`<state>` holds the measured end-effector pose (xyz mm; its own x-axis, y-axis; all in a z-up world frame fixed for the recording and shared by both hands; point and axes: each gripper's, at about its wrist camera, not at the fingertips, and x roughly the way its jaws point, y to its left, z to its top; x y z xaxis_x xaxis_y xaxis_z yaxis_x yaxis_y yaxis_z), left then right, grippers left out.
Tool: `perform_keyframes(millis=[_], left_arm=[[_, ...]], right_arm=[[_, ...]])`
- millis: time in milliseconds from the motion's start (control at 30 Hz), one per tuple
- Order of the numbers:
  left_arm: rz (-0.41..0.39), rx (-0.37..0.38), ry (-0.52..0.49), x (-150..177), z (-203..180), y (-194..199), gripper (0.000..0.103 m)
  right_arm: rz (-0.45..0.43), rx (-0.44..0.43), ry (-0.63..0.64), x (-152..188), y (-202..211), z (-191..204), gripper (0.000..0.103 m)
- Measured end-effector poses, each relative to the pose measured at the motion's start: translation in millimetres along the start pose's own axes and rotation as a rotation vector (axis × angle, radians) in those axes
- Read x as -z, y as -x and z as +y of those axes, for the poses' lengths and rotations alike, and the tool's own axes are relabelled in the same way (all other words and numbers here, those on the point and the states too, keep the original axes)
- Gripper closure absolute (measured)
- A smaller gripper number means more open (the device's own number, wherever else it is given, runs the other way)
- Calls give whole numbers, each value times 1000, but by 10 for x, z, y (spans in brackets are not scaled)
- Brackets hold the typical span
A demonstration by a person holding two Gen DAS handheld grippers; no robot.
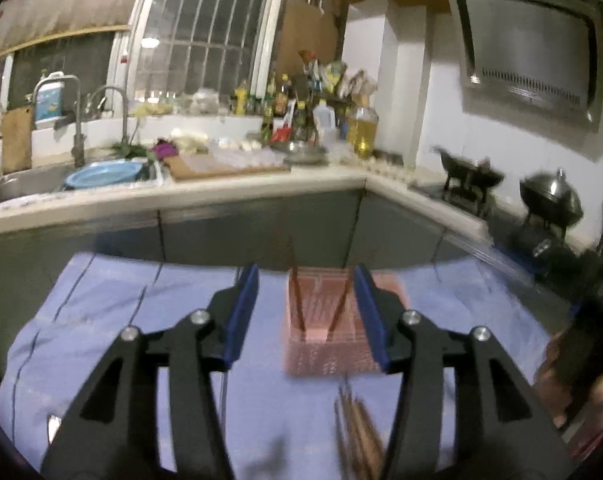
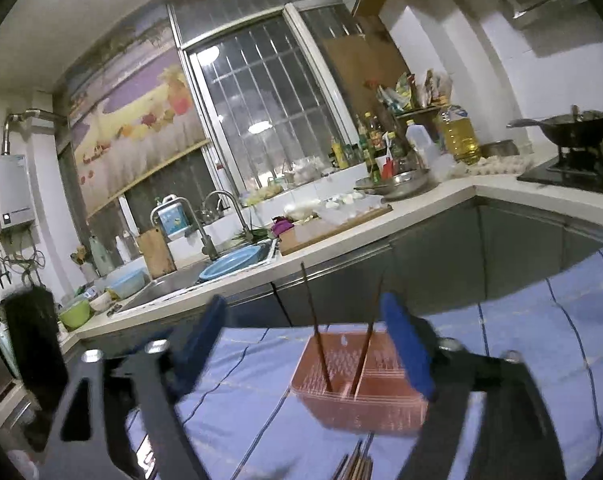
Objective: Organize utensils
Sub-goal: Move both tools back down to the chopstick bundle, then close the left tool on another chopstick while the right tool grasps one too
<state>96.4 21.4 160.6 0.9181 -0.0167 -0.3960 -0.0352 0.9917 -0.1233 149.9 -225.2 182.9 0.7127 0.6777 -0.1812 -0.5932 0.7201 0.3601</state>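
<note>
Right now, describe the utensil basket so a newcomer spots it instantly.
Find the blue cloth spread below the kitchen counter. On it stands the pink basket, a perforated plastic box, the only pink thing there, with two chopsticks leaning upright inside while the rest lie loose nearby.

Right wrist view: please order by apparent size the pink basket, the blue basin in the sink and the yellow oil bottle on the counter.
1. pink basket, clearly largest, but it is also nearest the camera.
2 and 3. blue basin and yellow oil bottle look about alike in size; both stand far off, so I do not rank them.
</note>
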Motion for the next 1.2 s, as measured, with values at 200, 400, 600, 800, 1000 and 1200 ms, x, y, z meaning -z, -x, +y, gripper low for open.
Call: perform_keyframes(millis=[200,400,600,800,1000,1200], left_arm=[[243,49,18,775,114,-87,55],[401,142,29,1314,92,-126,55],[494,179,-9,1631,-109,-209,57],[545,149,-41,1816,-251,-360,62],[528,51,-157,1887,-416,-463,66],[500,-11,-223,1880,-561,-603,69]], right_arm=[[165,24,-63,729,248,-145,4],[443,208,-69,1597,178,-338,39],[571,250,-27,2029,129,-311,56],[609,261,99,2123,9,-156,62],[584,349,215,2234,13,-171,65],[582,316,215,2216,-6,-182,90]])
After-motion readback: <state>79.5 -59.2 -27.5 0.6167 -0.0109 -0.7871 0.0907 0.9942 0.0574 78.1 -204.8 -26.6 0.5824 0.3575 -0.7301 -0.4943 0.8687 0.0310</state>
